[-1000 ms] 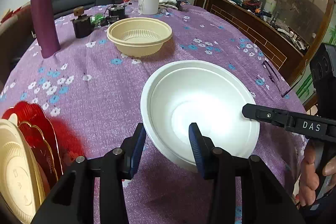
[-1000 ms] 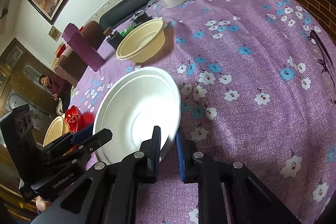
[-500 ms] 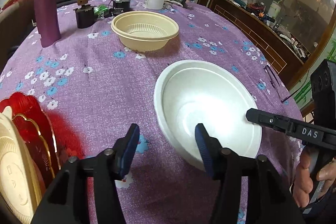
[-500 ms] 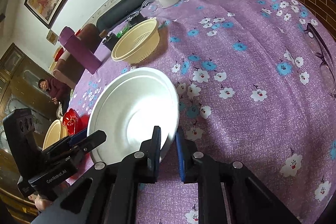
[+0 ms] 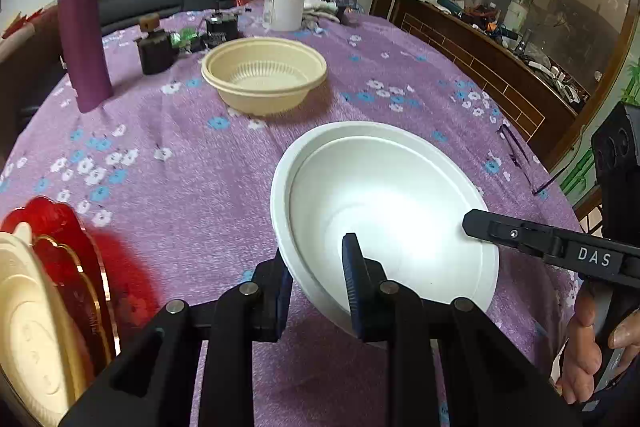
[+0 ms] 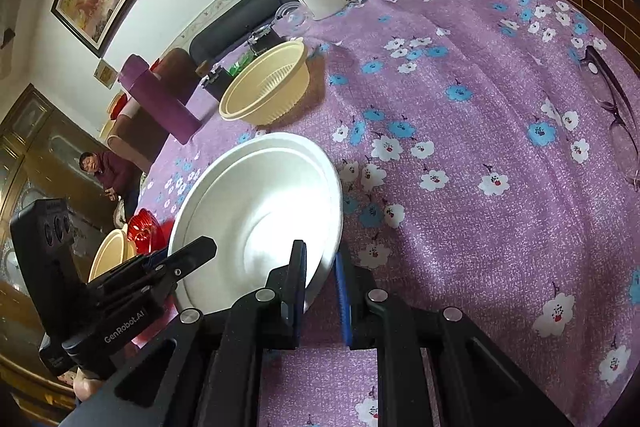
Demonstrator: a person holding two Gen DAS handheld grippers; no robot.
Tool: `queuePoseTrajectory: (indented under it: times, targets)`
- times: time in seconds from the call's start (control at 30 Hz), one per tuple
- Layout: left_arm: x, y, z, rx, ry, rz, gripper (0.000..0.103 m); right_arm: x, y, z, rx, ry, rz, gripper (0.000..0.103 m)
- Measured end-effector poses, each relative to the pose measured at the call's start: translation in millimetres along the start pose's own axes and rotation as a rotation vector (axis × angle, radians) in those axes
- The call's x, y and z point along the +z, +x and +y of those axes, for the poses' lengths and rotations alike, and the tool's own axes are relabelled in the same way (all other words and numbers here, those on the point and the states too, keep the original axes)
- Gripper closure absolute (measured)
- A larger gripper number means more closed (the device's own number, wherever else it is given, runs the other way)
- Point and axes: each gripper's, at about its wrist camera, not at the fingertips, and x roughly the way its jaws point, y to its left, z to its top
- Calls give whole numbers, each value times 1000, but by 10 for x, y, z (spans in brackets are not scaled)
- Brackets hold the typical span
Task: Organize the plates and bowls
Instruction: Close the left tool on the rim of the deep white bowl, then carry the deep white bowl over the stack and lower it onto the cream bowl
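White bowl (image 5: pixel 384 203) sits near-centre on the round table w/ purple flowered cloth (image 5: pixel 180 163), tilted, both grippers on its rim.

Left to right in the left wrist view: stack of plates at the near left edge, a cream plate (image 5: pixel 28 331) in front, red gold-edged plates (image 5: pixel 64 251) behind it, standing on edge. Far left, a tall purple flask (image 5: pixel 84 35) stands upright. Right of it a small dark bottle (image 5: pixel 154 45) and some small clutter, too blurred to name. Cream ribbed bowl (image 5: pixel 264 79) sits far-centre, well apart from the white bowl; a white jar (image 5: pixel 284 5) is behind it near the table's far edge.

Left gripper (image 5: pixel 320 279) is at the white bowl's near-left rim, jaws closing w/ the rim between them: one blue pad outside the wall, the other inside. Whether both pads press yet, can't tell for sure, but the rim looks pinched.

Right gripper (image 6: pixel 320 279) is clamped on the bowl's right rim, one finger inside, blue pad outside, the gap narrow. A hand (image 5: pixel 592 343) holds its grip at the far right.

Right of the bowl, glasses (image 6: pixel 612 115) lie on the cloth near the table's right edge. In the right wrist view a person in a dark red top (image 6: pixel 108 171) sits beyond the table, far left.
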Motion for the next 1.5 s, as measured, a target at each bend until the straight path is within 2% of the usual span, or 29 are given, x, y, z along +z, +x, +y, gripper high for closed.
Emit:
queuePoseTrajectory:
  times: [0.3,0.53,0.73,0.97,1.13,1.3,1.5]
  targets:
    - [-10,-394,181,13,-28,-66,80,55,-100,355,38,-57,-25,88]
    - [-67,-828,438,54,-54,-126,75,105,-143,786,93,-123,-31,88]
    - [-180,-1253,793,115,-101,-172,71,113,-111,1350,166,-210,-20,88]
    - [-398,-1671,1315,207,-202,-220,67,2,166,2027,253,-295,42,88]
    - [-613,-1723,1644,241,-280,-195,67,-124,513,2342,281,-325,118,87]
    - [-785,-1698,1797,255,-315,-167,67,-277,833,2460,268,-341,194,87]
    - [-843,-1632,1869,254,-330,-149,67,-355,980,2475,244,-352,220,86]
